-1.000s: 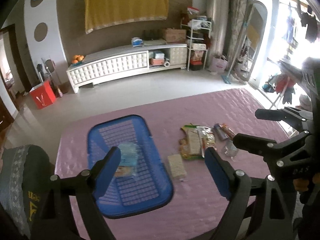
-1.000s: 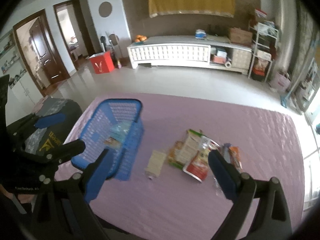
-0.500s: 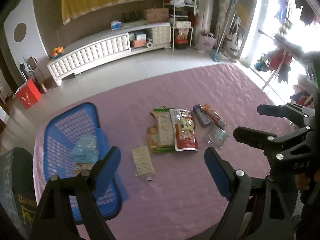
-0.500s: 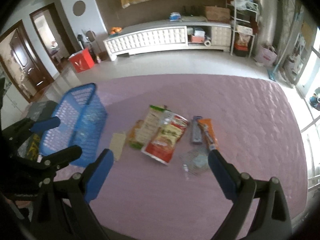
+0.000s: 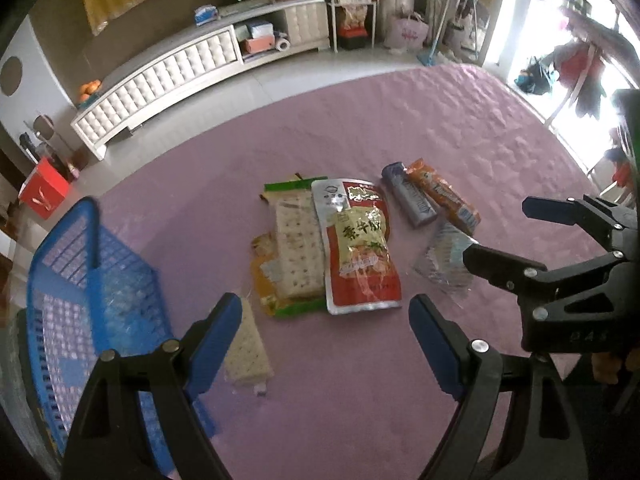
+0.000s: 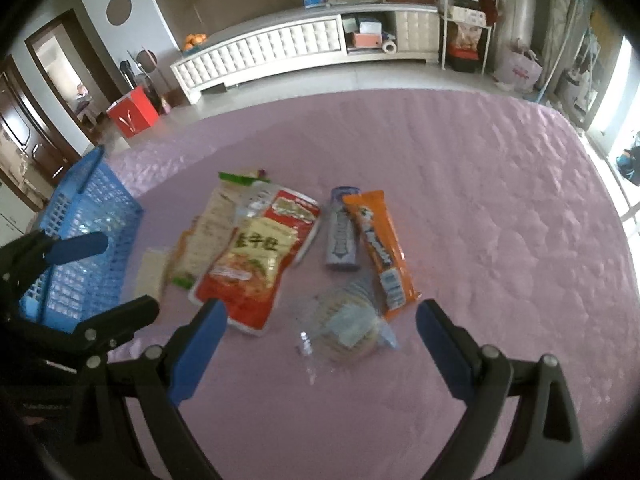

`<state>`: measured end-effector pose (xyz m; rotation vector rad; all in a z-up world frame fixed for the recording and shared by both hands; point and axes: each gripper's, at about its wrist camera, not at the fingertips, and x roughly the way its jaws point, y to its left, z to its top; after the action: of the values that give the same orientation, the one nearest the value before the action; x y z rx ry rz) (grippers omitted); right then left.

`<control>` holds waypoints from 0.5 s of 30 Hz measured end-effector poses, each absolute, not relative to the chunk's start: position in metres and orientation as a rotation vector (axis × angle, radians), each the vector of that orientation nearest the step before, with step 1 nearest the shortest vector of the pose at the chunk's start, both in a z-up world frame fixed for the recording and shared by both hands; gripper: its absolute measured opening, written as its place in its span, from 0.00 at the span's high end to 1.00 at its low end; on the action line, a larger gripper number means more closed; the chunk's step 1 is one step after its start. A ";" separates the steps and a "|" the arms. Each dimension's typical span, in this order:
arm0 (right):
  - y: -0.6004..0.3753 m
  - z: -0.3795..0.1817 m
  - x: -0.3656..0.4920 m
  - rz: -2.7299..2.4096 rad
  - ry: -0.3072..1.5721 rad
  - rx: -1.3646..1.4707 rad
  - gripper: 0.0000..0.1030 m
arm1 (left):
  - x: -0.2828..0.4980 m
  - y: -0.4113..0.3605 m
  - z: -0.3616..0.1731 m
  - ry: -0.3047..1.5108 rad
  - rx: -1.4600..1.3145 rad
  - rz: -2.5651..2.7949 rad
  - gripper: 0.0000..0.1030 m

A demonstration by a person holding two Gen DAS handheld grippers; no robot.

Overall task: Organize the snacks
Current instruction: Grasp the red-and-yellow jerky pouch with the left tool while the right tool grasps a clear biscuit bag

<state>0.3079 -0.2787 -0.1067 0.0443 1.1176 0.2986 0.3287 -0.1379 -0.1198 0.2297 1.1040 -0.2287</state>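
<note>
Snacks lie on a pink quilted cover point(image 5: 460, 128). A red pouch point(image 5: 360, 248) overlaps a green-edged cracker pack point(image 5: 298, 248). Right of them are a grey-blue bar point(image 5: 408, 200), an orange bar point(image 5: 444, 196) and a clear packet point(image 6: 344, 320). A small pale cracker pack point(image 5: 248, 348) lies by the blue basket point(image 5: 80, 264). My left gripper point(image 5: 326, 328) hovers open above the cover, its left pad over the pale pack. Open too, my right gripper point(image 6: 320, 332) straddles the clear packet from above. The basket holds a bluish packet, blurred.
The basket stands at the cover's left edge point(image 6: 84, 216). Beyond the far edge lies bare floor, a white low cabinet point(image 6: 288, 52) and a red box point(image 6: 134, 114). The right part of the cover point(image 6: 500, 200) holds nothing. A window side with clutter is at far right.
Both grippers came down toward the cover and shifted right, away from the basket. The snack pile now fills the middle of both views. Jaws stayed wide apart.
</note>
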 end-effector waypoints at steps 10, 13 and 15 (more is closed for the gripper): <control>-0.294 -0.126 0.315 0.241 1.098 -0.112 0.05 | 0.362 -0.157 -0.162 1.149 0.256 -0.281 0.19; -0.304 -0.141 0.322 0.209 1.149 -0.120 0.05 | 0.371 -0.161 -0.171 1.153 0.260 -0.286 0.19; -0.307 -0.142 0.324 0.196 1.151 -0.124 0.05 | 0.378 -0.165 -0.176 1.165 0.259 -0.283 0.19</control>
<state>0.3242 -0.3070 -0.1422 -0.1237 1.1506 0.1960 0.3776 -0.1649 -0.1755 0.2590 1.1654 -0.2831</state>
